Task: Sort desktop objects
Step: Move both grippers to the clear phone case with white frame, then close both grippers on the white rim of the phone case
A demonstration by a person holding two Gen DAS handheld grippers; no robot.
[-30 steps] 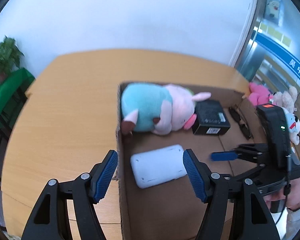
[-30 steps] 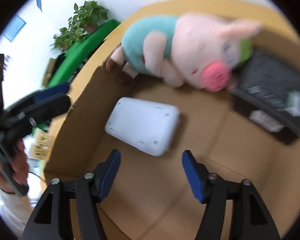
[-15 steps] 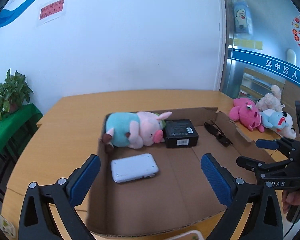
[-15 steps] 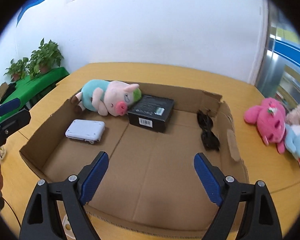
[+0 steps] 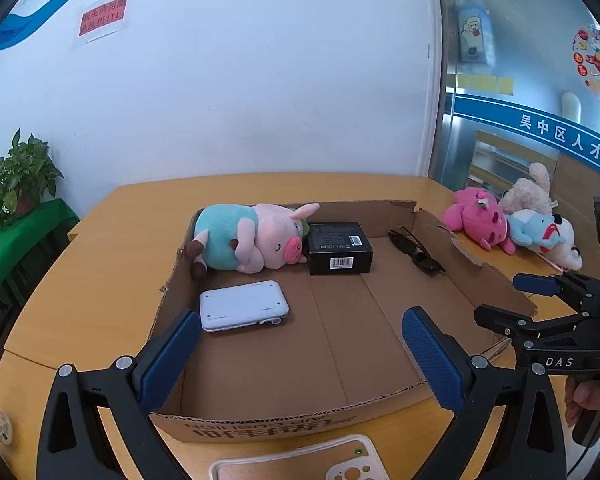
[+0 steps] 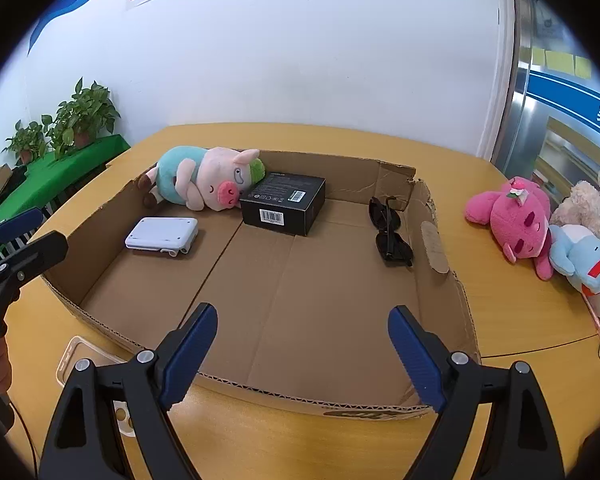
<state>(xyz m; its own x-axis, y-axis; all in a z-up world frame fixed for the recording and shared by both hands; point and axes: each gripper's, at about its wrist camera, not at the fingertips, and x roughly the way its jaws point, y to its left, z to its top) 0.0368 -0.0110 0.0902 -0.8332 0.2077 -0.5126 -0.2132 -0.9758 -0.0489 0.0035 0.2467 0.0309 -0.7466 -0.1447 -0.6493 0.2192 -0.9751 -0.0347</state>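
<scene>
Landmark for all entries: cardboard box (image 6: 340, 184), a shallow open tray of stiff corrugated board resting on the tabletop (image 6: 520, 312).

1. Tabletop. Wood-coloured, carries the box and everything beside it.
2. Cardboard box. Light; right wall torn and bent outward; best moved by its rim.
3. Plush pig (image 5: 256, 238). Inside the box, far left corner, lying on its side with its snout touching the black carton. Soft, light, compressible; take it across the body.
4. Three plush toys (image 6: 540, 228), pink, cream and blue. Outside the box, to its right, heaped together. Likely still to be sorted; soft, easy to pinch anywhere.
5. Black carton (image 6: 284, 204). Inside, far wall, centre. Rigid and smooth-faced; grip across opposite flat sides.
6. White case (image 5: 244, 306). Inside, left, nearer than the pig. Hard, flat, probably slippery; take it by the long edges.
7. Sunglasses (image 6: 390, 228). Inside, against the right wall. Fragile; hold at the frame, not the lenses.
8. Clear phone case (image 5: 340, 460). Outside, just before the near wall. Thin and flexible.
9. Left gripper (image 5: 296, 356). Released wide, nothing between the pads, above the near wall.
10. Right gripper (image 6: 300, 356). Released, empty, same wall.

View notes: only the left wrist view shows the phone case's camera cut-outs; the right wrist view alone shows the plush heap in full.
</scene>
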